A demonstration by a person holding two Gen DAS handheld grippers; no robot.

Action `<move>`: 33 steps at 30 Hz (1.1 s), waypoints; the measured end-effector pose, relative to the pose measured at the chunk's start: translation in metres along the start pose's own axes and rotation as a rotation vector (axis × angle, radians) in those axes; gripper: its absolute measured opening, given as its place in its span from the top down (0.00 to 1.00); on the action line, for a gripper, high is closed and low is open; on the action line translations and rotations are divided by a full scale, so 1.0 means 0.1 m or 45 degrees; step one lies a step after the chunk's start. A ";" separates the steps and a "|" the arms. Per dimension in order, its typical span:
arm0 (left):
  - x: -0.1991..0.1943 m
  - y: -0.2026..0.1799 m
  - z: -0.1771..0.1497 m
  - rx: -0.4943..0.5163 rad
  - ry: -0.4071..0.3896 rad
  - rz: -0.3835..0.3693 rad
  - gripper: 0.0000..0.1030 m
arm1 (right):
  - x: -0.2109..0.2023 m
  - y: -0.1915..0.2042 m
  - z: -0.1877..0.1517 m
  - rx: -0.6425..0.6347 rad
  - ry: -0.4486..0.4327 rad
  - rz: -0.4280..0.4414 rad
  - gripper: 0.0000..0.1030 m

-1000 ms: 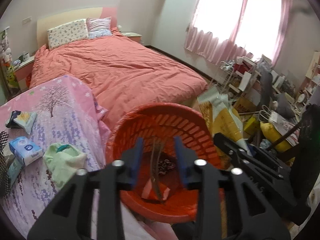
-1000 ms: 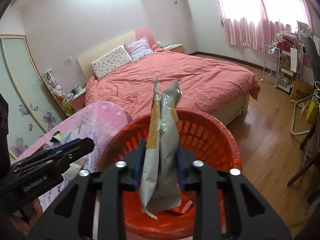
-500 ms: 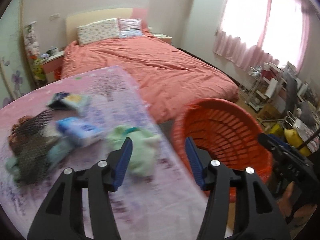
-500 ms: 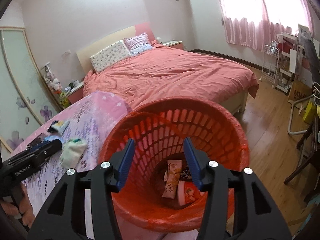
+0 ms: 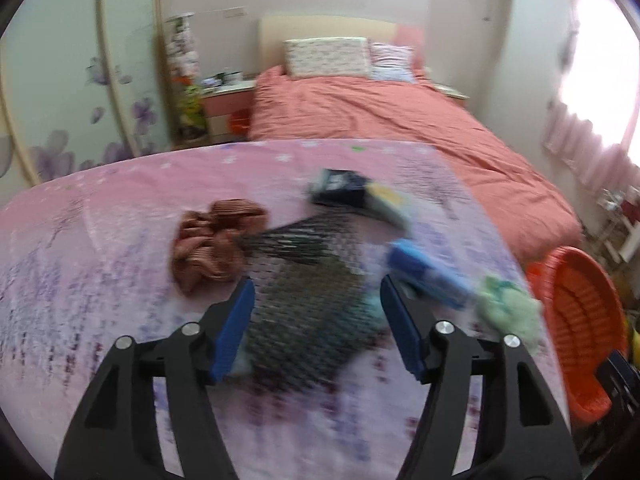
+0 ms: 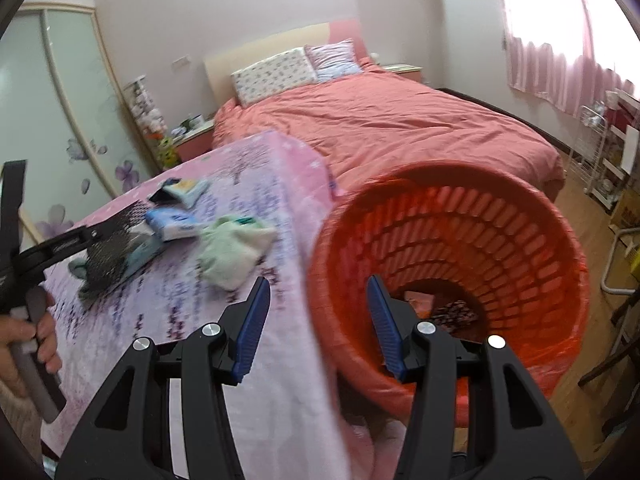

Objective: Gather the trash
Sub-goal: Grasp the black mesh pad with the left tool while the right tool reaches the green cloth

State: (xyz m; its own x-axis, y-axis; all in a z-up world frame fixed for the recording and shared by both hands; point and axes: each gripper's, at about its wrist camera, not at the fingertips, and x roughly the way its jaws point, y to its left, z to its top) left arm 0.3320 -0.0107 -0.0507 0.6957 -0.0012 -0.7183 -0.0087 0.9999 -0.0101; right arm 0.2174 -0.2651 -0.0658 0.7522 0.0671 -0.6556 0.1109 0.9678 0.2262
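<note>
My left gripper (image 5: 316,324) is open and empty above a black mesh item (image 5: 312,304) on the pink table cloth (image 5: 100,280). Near it lie a brown scrunched cloth (image 5: 212,244), a blue tissue pack (image 5: 428,272), a dark packet (image 5: 340,192) and a pale green cloth (image 5: 508,312). My right gripper (image 6: 318,320) is open and empty at the near rim of the orange basket (image 6: 520,240), which holds wrappers (image 6: 448,308). The green cloth (image 6: 232,248) and tissue pack (image 6: 172,222) also show in the right wrist view.
The bed with a salmon cover (image 6: 392,120) stands behind the table. A nightstand (image 5: 228,104) and a wardrobe door (image 5: 60,80) are at the left. Wire shelves (image 6: 600,152) and wooden floor (image 6: 580,220) are at the right.
My right gripper opened and dropped the wrappers into the basket, then shifted left. My left gripper swung left from the basket to over the table items and opened wide.
</note>
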 end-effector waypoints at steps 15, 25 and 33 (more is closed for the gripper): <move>0.11 0.21 -0.11 0.003 0.042 -0.090 0.84 | 0.37 0.70 0.03 -0.087 0.083 0.062 0.50; -0.31 0.72 -0.16 -0.056 -0.033 -0.124 0.93 | 0.66 1.12 0.10 -0.190 0.097 -0.004 0.50; -0.49 1.42 -0.34 -0.161 -0.029 -0.143 0.93 | 0.83 1.17 0.09 -0.173 0.148 -0.031 0.59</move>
State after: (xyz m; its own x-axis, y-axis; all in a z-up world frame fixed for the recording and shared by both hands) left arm 0.2720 0.1306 -0.0406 0.7133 -0.1112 -0.6919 -0.0195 0.9838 -0.1781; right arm 0.2990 -0.1481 -0.0869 0.6695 0.0628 -0.7402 0.0338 0.9928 0.1148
